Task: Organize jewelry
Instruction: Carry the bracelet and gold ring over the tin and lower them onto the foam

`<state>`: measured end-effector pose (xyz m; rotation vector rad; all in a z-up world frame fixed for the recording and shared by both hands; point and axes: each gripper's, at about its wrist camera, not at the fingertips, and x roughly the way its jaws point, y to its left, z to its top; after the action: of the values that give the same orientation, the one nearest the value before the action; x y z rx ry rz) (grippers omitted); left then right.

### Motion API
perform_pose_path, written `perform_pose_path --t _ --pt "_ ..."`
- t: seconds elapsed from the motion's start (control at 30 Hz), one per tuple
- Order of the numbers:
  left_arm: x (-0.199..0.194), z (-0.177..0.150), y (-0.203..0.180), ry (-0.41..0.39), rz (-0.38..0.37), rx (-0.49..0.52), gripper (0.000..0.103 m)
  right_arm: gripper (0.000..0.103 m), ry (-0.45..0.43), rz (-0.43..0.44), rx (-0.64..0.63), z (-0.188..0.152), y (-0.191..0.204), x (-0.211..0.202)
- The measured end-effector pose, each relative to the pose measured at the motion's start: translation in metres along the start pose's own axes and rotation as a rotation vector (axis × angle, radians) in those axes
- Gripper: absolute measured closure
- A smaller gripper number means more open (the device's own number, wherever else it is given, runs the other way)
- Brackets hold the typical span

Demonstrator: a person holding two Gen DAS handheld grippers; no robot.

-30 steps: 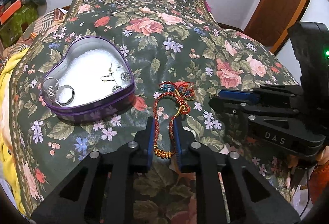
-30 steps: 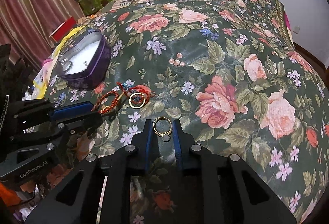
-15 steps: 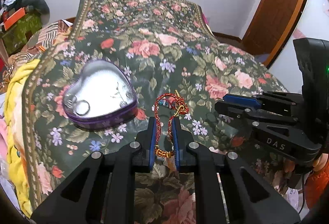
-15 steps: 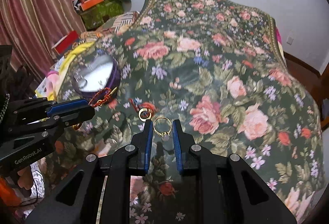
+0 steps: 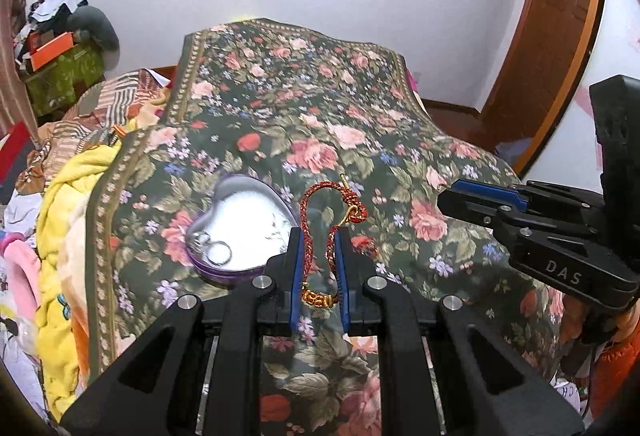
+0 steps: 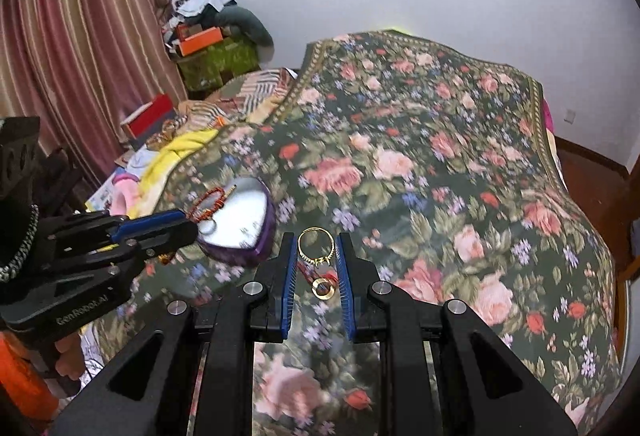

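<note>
Floral bedspread [image 5: 360,139] | red-gold braided bracelet [image 5: 320,220] | thin gold ring [image 6: 316,246]

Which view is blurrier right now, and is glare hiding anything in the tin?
Right wrist view: bedspread smeared by motion blur, gold ring in the right gripper still sharp. Left wrist view: crisper; glare whitens the heart tin floor, washing out the earrings there.
</note>
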<state>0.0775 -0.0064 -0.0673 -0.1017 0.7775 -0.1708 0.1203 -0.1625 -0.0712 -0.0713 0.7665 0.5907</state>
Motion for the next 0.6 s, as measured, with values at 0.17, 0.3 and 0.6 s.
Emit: perform_pose_path --t 0.17,0.3,0.6 --pt "-0.007 0.004 0.009 -0.022 0.013 -0.014 0.089 0.086 -0.026 0.021 -0.013 0.009 0.011 0.001" --pt "-0.011 0.008 0.017 -0.041 0.025 -0.03 0.089 0.086 -0.036 0.043 -0.019 0.015 0.019 0.005" --pt "-0.014 0.013 0.043 -0.064 0.056 -0.075 0.089 0.086 -0.023 0.086 -0.037 0.023 0.038 0.025"
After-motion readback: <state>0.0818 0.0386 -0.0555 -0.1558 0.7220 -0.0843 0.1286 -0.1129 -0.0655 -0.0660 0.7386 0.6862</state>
